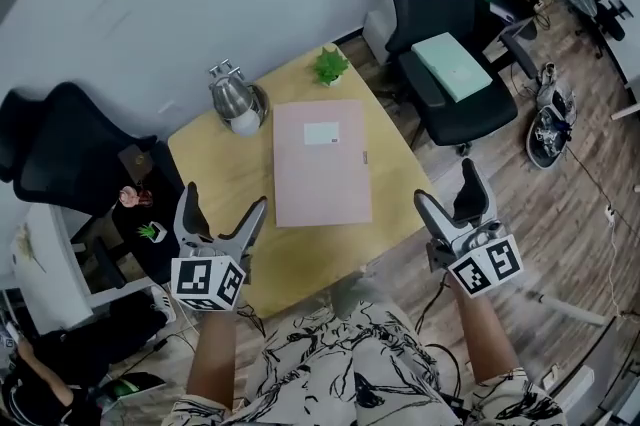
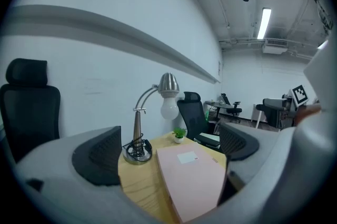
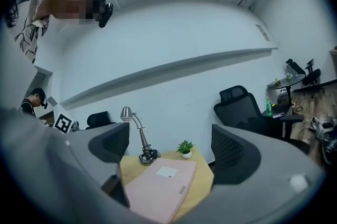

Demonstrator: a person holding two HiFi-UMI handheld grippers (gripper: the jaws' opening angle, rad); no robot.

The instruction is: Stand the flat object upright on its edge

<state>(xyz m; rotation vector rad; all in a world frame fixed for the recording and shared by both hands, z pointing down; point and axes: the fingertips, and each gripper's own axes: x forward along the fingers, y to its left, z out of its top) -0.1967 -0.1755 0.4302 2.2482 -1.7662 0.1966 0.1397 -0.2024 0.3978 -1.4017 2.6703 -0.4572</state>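
A flat pink folder [image 1: 320, 164] with a white label lies on the small wooden table [image 1: 225, 174]. It also shows as the pink folder [image 2: 192, 178] in the left gripper view and the pink folder [image 3: 158, 189] in the right gripper view. My left gripper [image 1: 226, 219] hovers over the table's near left corner, open and empty. My right gripper [image 1: 452, 197] hangs off the table's right side over the floor, open and empty. Both stand short of the folder, not touching it.
A silver desk lamp [image 1: 235, 99] and a small potted plant [image 1: 330, 66] stand at the table's far edge. A black office chair [image 1: 440, 44] with a green pad on its seat is behind the table at right, another black chair [image 1: 60, 154] at left.
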